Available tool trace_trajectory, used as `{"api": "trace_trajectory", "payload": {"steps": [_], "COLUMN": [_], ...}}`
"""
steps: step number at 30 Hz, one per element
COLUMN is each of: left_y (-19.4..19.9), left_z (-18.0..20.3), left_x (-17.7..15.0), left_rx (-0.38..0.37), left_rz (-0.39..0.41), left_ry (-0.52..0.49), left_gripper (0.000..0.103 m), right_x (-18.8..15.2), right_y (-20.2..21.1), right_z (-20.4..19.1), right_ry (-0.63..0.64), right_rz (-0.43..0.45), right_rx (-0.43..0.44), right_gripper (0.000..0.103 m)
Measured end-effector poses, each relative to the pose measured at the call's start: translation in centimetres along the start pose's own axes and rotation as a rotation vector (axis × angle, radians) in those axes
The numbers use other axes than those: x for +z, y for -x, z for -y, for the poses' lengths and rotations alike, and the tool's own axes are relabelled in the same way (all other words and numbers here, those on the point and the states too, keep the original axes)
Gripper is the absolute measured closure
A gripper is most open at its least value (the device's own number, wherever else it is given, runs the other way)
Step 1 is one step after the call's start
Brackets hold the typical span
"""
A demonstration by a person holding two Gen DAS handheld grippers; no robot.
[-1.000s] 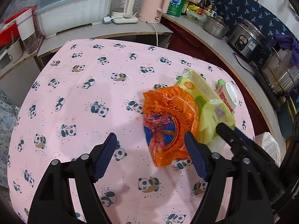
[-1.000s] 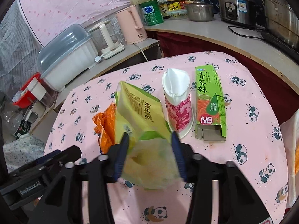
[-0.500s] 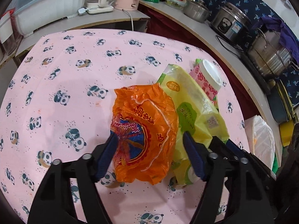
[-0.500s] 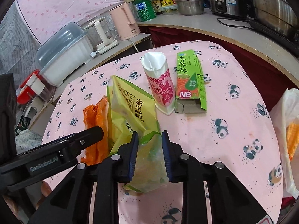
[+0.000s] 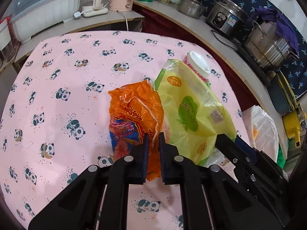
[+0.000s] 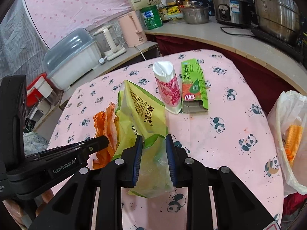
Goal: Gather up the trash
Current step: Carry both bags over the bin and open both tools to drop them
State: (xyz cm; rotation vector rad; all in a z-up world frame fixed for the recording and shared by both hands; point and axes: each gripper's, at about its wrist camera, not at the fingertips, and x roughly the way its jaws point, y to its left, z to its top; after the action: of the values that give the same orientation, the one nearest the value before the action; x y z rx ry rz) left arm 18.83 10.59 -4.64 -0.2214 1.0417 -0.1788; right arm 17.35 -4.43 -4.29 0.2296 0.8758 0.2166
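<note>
While the left gripper (image 5: 153, 143) pinches the crinkled orange snack wrapper (image 5: 137, 115), its jaws are nearly shut on the thin plastic, blue print showing just ahead of the tips. Over on the right gripper (image 6: 154, 149), the blue-padded jaws clamp the glossy yellow-green snack bag (image 6: 143, 115) by its clear, wrinkled bottom end. Beyond those jaws lies a dented pink paper cup (image 6: 168, 88), touching a flattened green carton (image 6: 193, 88) on the panda-print pink tablecloth (image 6: 230, 134). Off to the right of them hangs a thin translucent plastic bag (image 6: 287, 134), something orange inside
</note>
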Motion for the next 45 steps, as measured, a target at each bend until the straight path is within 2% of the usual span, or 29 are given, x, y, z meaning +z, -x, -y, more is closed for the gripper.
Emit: {"api": "trace_trajectory", "payload": {"steps": [12, 20, 31, 39, 45], "left_y": [5.3, 7.1, 7.0, 5.4, 3.6], "left_z": [4.3, 7.9, 13.8, 19.8, 24.4], "left_x": [-1.3, -2.2, -3.1, -3.9, -4.7], "left_rx": [-0.046, -0.082, -0.123, -0.175, -0.225], "left_rz": [0.083, 0.113, 0.103, 0.076, 0.044], "left_ry": [-0.071, -0.140, -0.229, -0.320, -0.404], "left_gripper": [0.094, 0.094, 0.094, 0.094, 0.094], "right_x": [-0.1, -0.5, -2.0, -3.4, -4.5], "right_y": [6.6, 10.8, 15.7, 18.3, 19.8], "right_z": [0.7, 4.5, 10.7, 15.5, 20.0], "right_ry": [-0.005, -0.075, -0.176, -0.239, -0.333], "right_rz": [0.119, 0.188, 0.260, 0.287, 0.308], "right_rx": [-0.038, -0.096, -0.183, -0.261, -0.310], "right_gripper": [0.079, 0.080, 0.080, 0.080, 0.080]}}
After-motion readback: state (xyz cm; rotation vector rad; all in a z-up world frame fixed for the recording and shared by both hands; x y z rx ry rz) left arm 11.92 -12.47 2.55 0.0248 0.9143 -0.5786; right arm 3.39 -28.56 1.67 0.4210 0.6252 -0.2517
